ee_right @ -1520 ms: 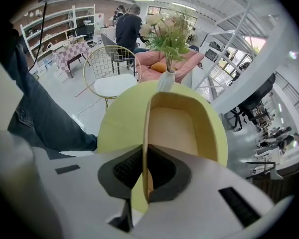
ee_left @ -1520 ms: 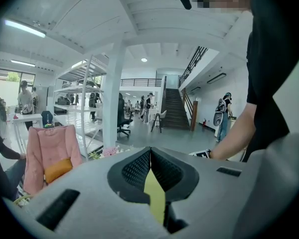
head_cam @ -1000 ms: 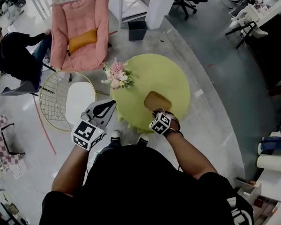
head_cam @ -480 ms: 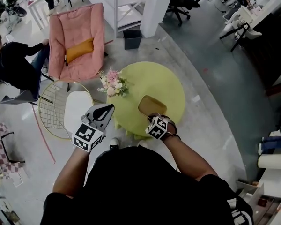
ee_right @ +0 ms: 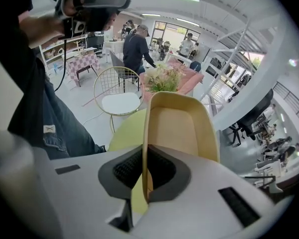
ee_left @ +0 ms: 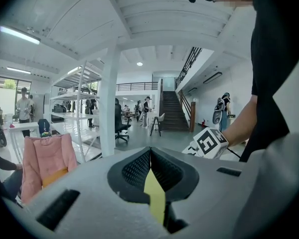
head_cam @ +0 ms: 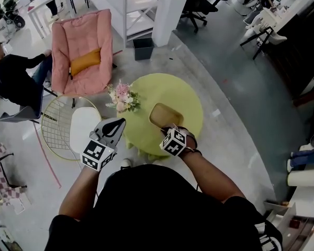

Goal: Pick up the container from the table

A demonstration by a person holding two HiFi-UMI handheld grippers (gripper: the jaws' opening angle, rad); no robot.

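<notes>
A tan, shallow container [head_cam: 165, 115] hangs above the round yellow-green table [head_cam: 186, 95], on its near side. My right gripper [head_cam: 168, 128] is shut on the container's near rim. In the right gripper view the thin wall of the container [ee_right: 182, 126] is pinched between the two black pads of my right gripper [ee_right: 145, 171], and the container stands up and away from them over the table [ee_right: 123, 131]. My left gripper [head_cam: 111, 127] is held off the table's left edge, shut with nothing in it. In the left gripper view my left gripper [ee_left: 150, 159] has its pads touching.
A bunch of pink flowers [head_cam: 121, 97] stands at the table's left edge. Left of the table are a gold wire chair with a white seat [head_cam: 82, 128] and a pink padded chair [head_cam: 81, 48]. A seated person [head_cam: 13, 77] is at far left. A black bin [head_cam: 143, 48] and a white pillar [head_cam: 170, 9] stand beyond.
My right gripper has risen with the container in its grip, so the container now hangs higher above the table. The left gripper has stayed in place.
</notes>
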